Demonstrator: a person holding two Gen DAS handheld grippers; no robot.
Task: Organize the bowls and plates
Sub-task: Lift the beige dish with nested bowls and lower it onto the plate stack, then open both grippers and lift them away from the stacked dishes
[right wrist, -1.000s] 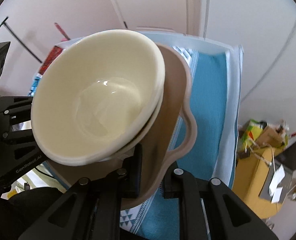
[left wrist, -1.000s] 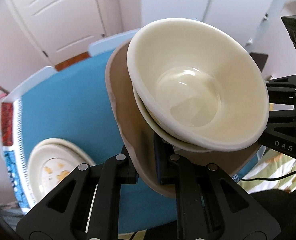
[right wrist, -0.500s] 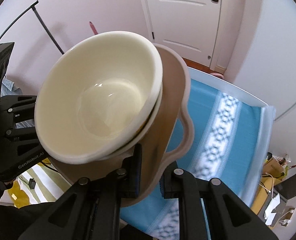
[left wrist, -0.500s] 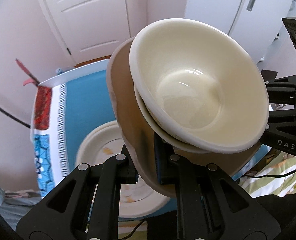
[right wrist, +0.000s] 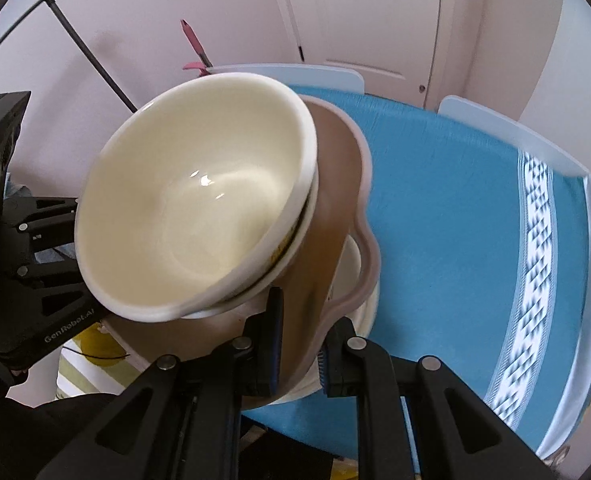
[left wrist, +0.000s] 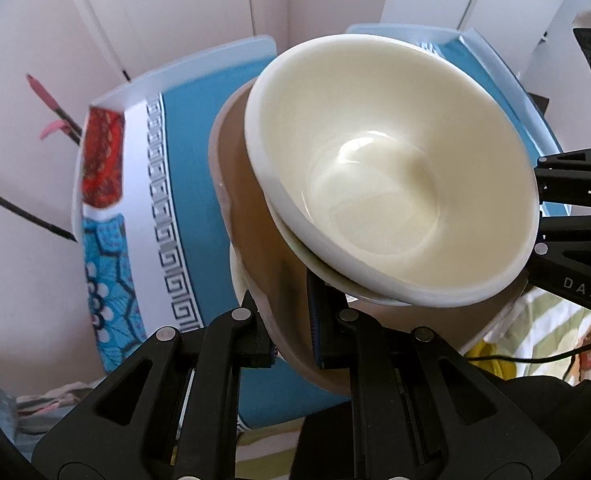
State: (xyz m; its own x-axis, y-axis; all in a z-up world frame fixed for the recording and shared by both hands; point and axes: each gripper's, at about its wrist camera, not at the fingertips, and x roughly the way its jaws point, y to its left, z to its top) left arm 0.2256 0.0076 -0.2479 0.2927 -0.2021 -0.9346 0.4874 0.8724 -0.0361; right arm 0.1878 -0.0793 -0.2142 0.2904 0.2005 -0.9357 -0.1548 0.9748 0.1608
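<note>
both of my claws are clamping the same thing: a flat brown plate with a wavy rim [left wrist: 251, 216]. left claw [left wrist: 291, 340] is sitting nearly fully closed, its black fingers [left wrist: 255, 344] pinching the near edge of that plate from either side, one blue-edged pad lying on the upper face and the other underneath. right claw [right wrist: 299, 344] is doing the same on the opposite edge, jaws almost together with only the thin brown rim between them, and i am seeing its black body poking in at the right side of the left wrist view.

on the brown plate i am carrying two nested cream-white round bowls [left wrist: 391, 168]; the upper one is sitting inside the lower one, whose rim is just peeking out beneath it. both bowls are looking empty and glossy inside, and the stack is appearing tilted toward the cameras.

below the load, a table covered with a turquoise cloth with white patterned borders [right wrist: 455, 208] is spreading out, with pale plastic chair backs [right wrist: 511, 136] standing at its far edge. a round cream plate lying on the cloth [right wrist: 359, 304] is showing just under the brown plate, mostly hidden by it. behind the table a white panelled door [right wrist: 367, 12] and pinkish walls are standing.
</note>
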